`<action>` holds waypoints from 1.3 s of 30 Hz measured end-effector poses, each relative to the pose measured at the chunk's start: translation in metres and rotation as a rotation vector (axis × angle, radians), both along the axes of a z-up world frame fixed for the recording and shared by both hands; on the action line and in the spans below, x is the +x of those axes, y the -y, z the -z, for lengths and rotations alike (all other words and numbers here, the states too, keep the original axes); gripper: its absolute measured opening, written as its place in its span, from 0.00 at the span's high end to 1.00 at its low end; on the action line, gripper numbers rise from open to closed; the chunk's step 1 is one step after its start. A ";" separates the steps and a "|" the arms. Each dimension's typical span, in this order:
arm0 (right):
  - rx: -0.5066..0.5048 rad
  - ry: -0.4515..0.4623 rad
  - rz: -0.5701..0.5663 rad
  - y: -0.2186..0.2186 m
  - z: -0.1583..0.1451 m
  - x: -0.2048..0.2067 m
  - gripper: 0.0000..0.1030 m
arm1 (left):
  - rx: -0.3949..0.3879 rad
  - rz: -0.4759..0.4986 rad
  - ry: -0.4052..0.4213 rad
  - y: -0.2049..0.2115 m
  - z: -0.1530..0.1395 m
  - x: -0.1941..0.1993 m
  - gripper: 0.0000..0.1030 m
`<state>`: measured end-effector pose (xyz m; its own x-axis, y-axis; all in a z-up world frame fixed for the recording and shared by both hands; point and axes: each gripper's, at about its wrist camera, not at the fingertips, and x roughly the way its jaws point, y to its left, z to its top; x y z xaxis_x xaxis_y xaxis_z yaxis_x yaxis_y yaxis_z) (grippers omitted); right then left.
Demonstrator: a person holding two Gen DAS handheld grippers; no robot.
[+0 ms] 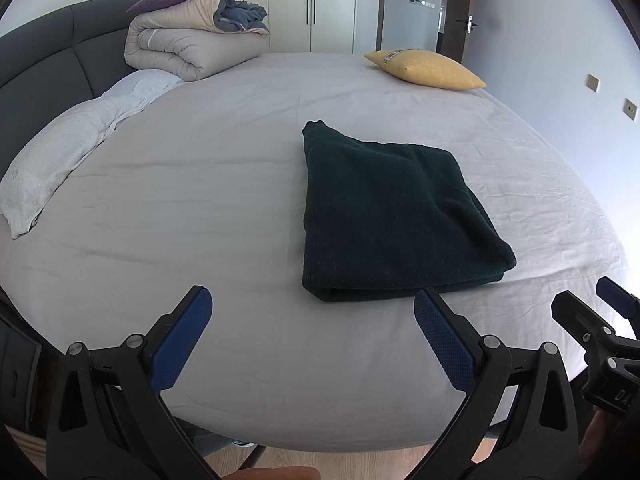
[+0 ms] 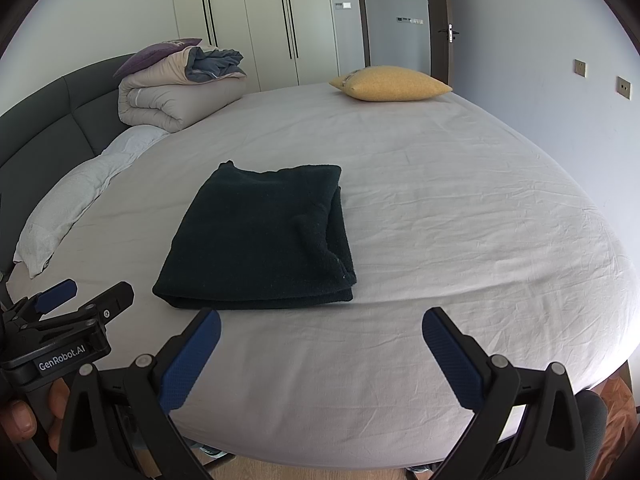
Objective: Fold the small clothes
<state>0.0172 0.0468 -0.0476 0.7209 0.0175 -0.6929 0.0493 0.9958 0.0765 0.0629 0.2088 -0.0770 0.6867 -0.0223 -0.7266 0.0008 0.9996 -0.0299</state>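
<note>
A dark green garment [image 1: 394,216] lies folded into a neat rectangle on the grey bed sheet [image 1: 200,184]; it also shows in the right wrist view [image 2: 260,240]. My left gripper [image 1: 312,300] is open and empty, held above the bed's near edge just short of the garment's front fold. My right gripper [image 2: 320,320] is open and empty, beside and in front of the garment's right corner. Each gripper shows at the edge of the other's view: the right gripper [image 1: 592,304] and the left gripper [image 2: 92,292].
A rolled beige duvet [image 1: 188,48] with a purple cushion on top sits at the far left by the dark headboard [image 1: 44,60]. A white pillow [image 1: 64,156] lies along the left side. A yellow cushion [image 1: 428,68] sits far right. Wardrobe and door stand behind.
</note>
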 end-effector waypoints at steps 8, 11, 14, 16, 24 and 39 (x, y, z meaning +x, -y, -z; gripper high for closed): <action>0.001 -0.002 0.001 -0.001 0.001 -0.001 0.00 | 0.000 0.000 -0.001 0.000 0.000 0.000 0.00; 0.001 -0.002 0.001 -0.002 0.001 -0.001 0.00 | -0.001 0.000 0.000 0.000 0.000 0.000 0.00; 0.002 -0.003 0.001 -0.002 0.002 -0.002 0.00 | -0.001 0.000 -0.001 -0.001 0.000 0.000 0.00; 0.002 -0.003 0.001 -0.003 0.003 -0.003 0.00 | -0.001 0.001 -0.002 -0.001 0.001 0.000 0.00; 0.003 -0.004 0.001 -0.003 0.003 -0.002 0.00 | 0.000 0.002 -0.001 0.000 0.002 0.000 0.00; 0.007 -0.011 0.001 -0.008 0.008 -0.007 0.00 | -0.005 -0.002 -0.016 -0.002 0.008 0.002 0.00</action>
